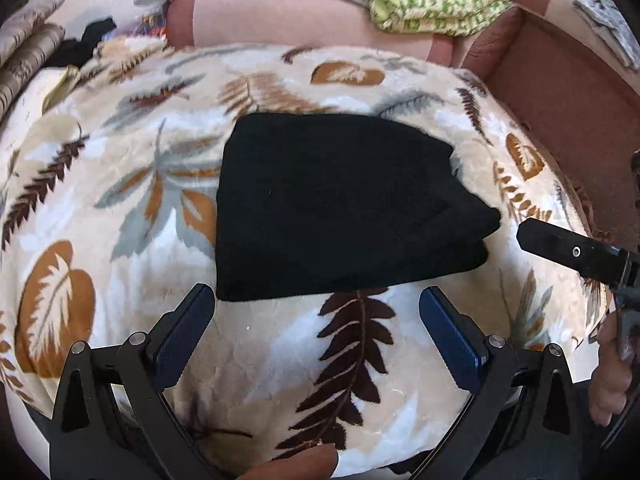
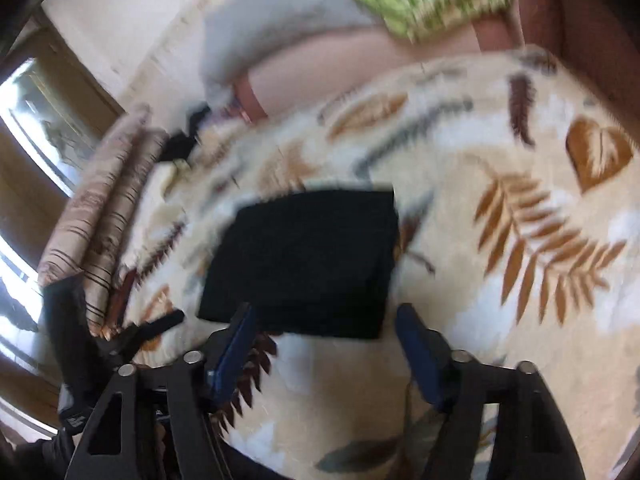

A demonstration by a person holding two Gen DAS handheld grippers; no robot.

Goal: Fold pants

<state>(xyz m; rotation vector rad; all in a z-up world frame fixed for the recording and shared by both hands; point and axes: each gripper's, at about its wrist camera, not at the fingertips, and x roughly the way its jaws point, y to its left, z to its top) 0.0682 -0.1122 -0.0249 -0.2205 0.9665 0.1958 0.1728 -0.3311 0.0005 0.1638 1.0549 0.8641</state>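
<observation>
One blanket (image 1: 100,184), plush, loose over sofa: soft base, likely to drag or ruck under any push.
Pants (image 1: 332,208), black, folded compact, mid-blanket, nearer front edge; right corner layers stepped, could splay if nudged.
Left gripper (image 1: 316,320) spread wide, empty, just short of pants' near edge.
Right gripper (image 2: 324,340) part-spread, empty; blurred view, risk of clipping stack.

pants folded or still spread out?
Folded: the black pants lie as one compact stacked block on the leaf-print blanket, layered edges at one side, neither gripper touching them.
</observation>
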